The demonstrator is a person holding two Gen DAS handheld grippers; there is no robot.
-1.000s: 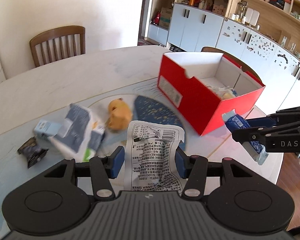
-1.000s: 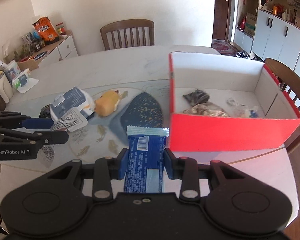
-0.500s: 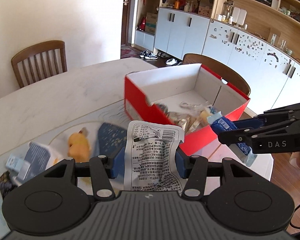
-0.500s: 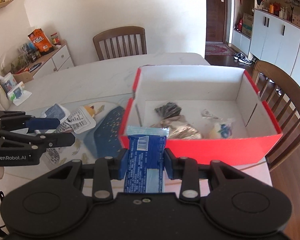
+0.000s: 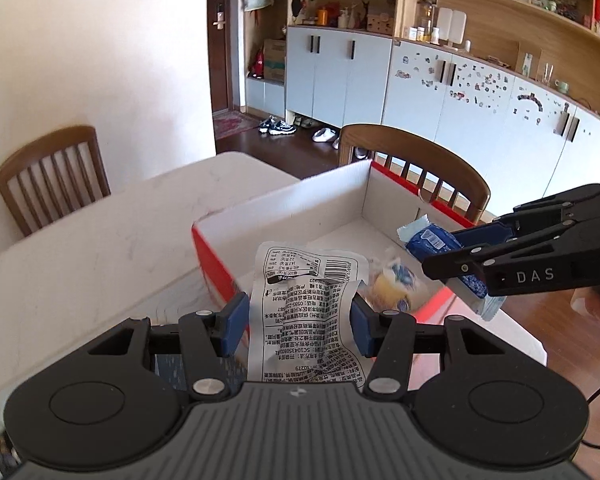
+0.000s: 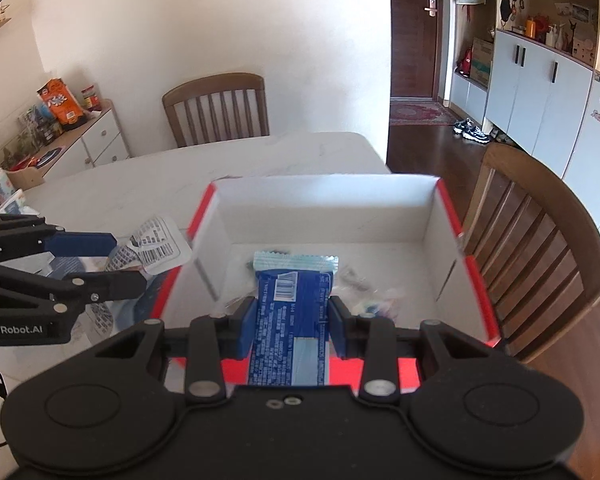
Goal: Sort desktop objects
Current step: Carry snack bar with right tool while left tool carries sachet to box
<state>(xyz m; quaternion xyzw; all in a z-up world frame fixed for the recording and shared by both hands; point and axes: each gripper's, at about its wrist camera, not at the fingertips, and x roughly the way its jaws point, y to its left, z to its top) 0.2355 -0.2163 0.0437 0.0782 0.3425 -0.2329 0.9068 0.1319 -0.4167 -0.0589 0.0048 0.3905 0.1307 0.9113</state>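
Left wrist: right gripper (image 5: 456, 254) reads "DAS".

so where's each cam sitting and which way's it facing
Left wrist: on the left gripper, looking down its fingers at the red box; it grips a white packet, and the right gripper shows at right.
Right wrist: on the right gripper, looking into the box; it grips a blue packet, left gripper at left.
Shared: box, both grippers, both packets, table.
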